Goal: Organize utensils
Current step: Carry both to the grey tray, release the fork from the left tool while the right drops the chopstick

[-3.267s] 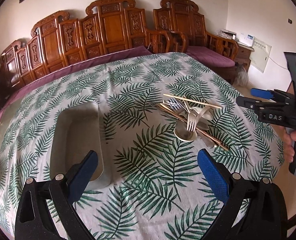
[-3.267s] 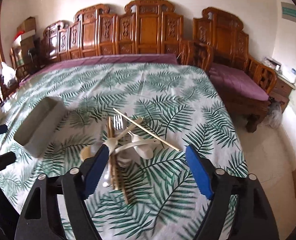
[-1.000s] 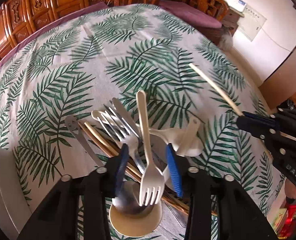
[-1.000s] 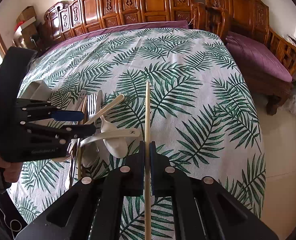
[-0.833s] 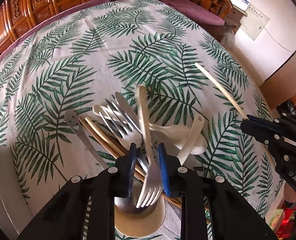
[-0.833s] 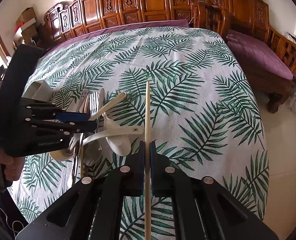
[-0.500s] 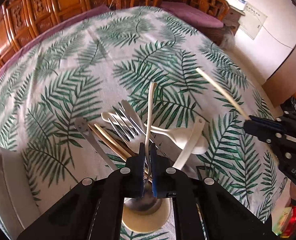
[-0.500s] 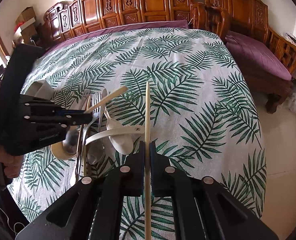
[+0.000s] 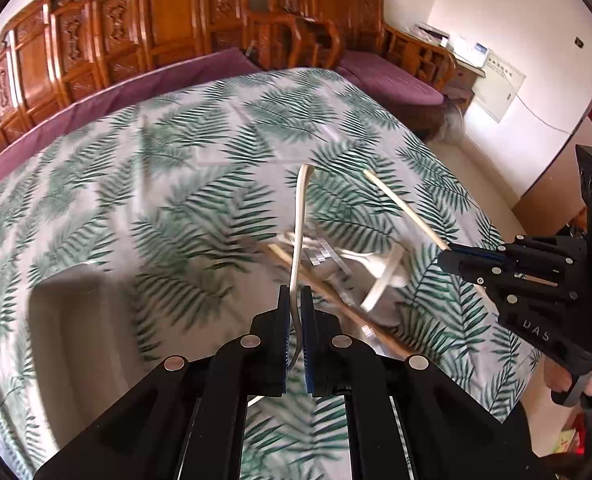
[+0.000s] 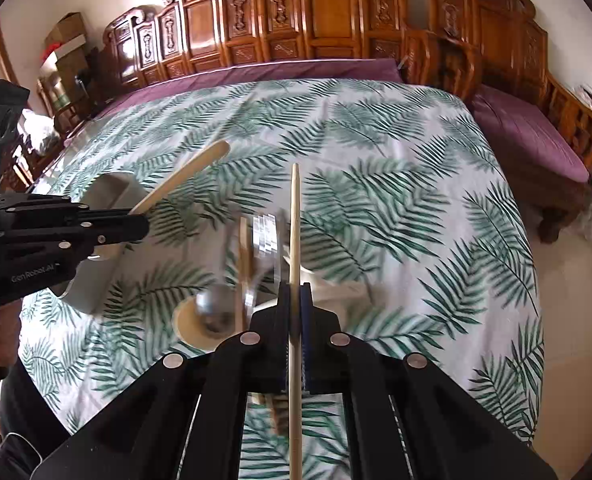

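My left gripper (image 9: pixel 294 300) is shut on a cream plastic fork (image 9: pixel 299 224), held above the table with its handle pointing away; it also shows in the right wrist view (image 10: pixel 183 178). My right gripper (image 10: pixel 294 296) is shut on a wooden chopstick (image 10: pixel 294 220), also lifted; the chopstick also shows in the left wrist view (image 9: pixel 406 210). The utensil pile (image 9: pixel 336 268) of forks, spoons and chopsticks lies blurred on the leaf-print tablecloth below. A grey tray (image 9: pixel 67 320) lies at the left.
A small round cream dish with a metal spoon (image 10: pixel 209 316) lies in the pile. Carved wooden benches with purple cushions (image 10: pixel 296 68) line the far side and right of the table. The table's right edge (image 9: pixel 496 232) drops to the floor.
My left gripper closed on the cream fork and lifted it off the pile, tilting up and back. My right gripper, holding the chopstick, has also risen.
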`<state>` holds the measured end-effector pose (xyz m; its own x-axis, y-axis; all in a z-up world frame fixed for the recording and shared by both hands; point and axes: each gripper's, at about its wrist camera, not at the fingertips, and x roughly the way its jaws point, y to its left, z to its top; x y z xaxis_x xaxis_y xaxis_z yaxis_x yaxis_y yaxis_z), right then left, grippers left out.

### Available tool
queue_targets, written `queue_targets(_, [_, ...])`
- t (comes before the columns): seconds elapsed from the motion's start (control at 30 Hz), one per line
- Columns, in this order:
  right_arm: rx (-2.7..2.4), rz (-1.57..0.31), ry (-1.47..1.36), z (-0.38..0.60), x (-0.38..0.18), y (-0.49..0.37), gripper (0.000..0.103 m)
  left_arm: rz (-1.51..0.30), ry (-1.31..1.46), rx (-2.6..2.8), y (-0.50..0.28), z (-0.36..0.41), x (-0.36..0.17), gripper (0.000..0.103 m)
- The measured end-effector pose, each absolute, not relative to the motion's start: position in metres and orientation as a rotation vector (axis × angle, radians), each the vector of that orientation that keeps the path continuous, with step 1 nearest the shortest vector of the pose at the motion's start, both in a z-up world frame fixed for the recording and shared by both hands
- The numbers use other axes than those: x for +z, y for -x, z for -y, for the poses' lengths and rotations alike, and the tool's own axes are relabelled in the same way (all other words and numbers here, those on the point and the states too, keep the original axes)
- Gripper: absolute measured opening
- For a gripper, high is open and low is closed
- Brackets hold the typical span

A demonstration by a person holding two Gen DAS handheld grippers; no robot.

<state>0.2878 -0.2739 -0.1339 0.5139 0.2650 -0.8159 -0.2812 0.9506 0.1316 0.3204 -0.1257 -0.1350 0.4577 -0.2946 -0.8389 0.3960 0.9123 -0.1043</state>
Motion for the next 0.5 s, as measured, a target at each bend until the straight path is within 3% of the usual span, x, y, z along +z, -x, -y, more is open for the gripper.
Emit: queue_targets(0.5, [0.421,-0.967,0.051,0.165,-0.123,-0.28,0.006,-1.004,-0.03,-0.295,-0.296,0.007,-0.14,0.005])
